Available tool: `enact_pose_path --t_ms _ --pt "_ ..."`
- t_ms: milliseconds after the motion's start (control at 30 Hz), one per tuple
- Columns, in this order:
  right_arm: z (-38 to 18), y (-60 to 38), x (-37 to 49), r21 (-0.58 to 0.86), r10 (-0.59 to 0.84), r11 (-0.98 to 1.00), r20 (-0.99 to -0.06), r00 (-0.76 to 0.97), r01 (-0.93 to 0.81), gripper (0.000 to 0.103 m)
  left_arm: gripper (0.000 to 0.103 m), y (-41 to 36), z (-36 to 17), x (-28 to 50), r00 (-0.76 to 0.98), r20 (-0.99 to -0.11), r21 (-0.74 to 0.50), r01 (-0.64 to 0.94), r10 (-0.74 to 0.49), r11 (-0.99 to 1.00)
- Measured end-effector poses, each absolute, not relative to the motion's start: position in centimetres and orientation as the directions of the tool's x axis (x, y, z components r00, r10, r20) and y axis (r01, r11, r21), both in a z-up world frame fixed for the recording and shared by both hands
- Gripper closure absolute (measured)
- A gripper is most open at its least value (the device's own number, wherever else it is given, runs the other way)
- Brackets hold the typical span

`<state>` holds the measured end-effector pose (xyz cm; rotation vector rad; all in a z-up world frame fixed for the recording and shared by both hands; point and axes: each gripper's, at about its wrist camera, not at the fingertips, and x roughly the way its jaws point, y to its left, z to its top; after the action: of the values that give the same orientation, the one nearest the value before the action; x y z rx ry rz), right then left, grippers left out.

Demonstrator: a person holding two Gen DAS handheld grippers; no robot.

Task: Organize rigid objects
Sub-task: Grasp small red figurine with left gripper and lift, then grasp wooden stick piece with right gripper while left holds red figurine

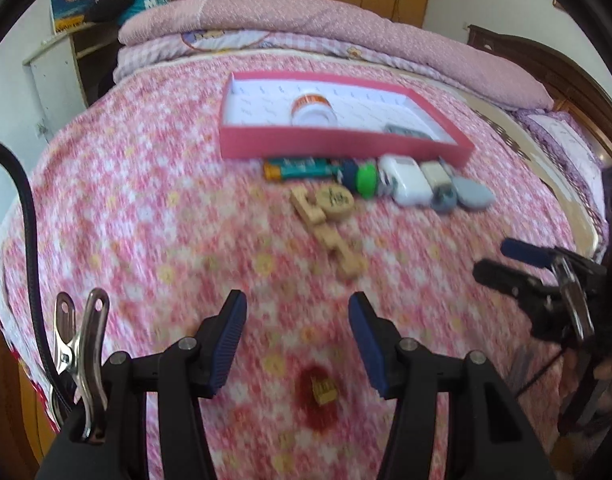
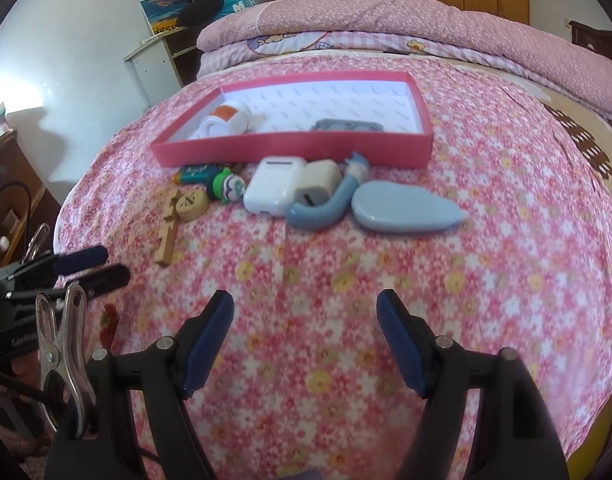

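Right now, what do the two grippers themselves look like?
Both match: the left gripper and right gripper have black plastic arms with silver screws, tipped with ribbed dark blue pads. A shiny metal clip is fixed beside each, and a black cable loops by the left one.

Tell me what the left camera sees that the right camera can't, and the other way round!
Only the left view shows the small yellow block on a red patch between the open left gripper. Only the right view shows the whole blue teardrop case and the curved blue tube clearly, ahead of the open right gripper. Both show the pink tray with a white bottle inside, the white case, the wooden cross and the flowery bedspread.
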<state>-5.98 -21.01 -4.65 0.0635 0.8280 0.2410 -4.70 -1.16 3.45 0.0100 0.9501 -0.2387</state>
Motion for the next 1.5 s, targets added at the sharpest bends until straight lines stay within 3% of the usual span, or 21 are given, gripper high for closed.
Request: enact_pose_path --t_ms 200,433,600,733,900,1133,1500 --pt "-5.4 -21.3 -6.5 0.121 0.211 0.976 -0.733 0.647 -0.181 0.027 0.047 -1.4 2.7 -6.9 0.506 -0.826 -0.134 0.253 -0.249 0.958" --pt "-5.8 -21.3 -6.9 0.138 0.224 0.974 -0.729 0.647 -0.181 0.027 0.048 -1.4 1.7 -8.9 0.520 -0.825 -0.076 0.281 -0.219 0.957" --pt "-5.9 -20.9 -6.9 0.139 0.226 0.973 -0.730 0.645 -0.184 0.027 0.069 -1.2 1.5 -9.1 0.550 -0.807 -0.065 0.278 -0.214 0.958" --pt "-5.9 -20.5 -6.9 0.137 0.229 0.972 -0.730 0.644 -0.191 0.027 0.078 -1.2 1.4 -8.8 0.563 -0.796 -0.061 0.288 -0.221 0.956" --pt "-5.8 -19.9 -7.0 0.133 0.235 0.970 -0.731 0.641 -0.204 0.027 0.079 -1.0 1.7 -9.1 0.574 -0.788 -0.057 0.296 -0.226 0.953" --pt "-5.9 -19.4 -6.9 0.134 0.241 0.968 -0.731 0.638 -0.213 0.027 0.079 -2.3 1.7 -10.0 0.550 -0.765 -0.108 0.404 -0.335 0.909" --pt "-5.8 -19.3 -6.9 0.142 0.250 0.966 -0.730 0.636 -0.217 0.027 0.079 -3.0 1.5 -9.5 0.569 -0.761 -0.081 0.395 -0.312 0.915"
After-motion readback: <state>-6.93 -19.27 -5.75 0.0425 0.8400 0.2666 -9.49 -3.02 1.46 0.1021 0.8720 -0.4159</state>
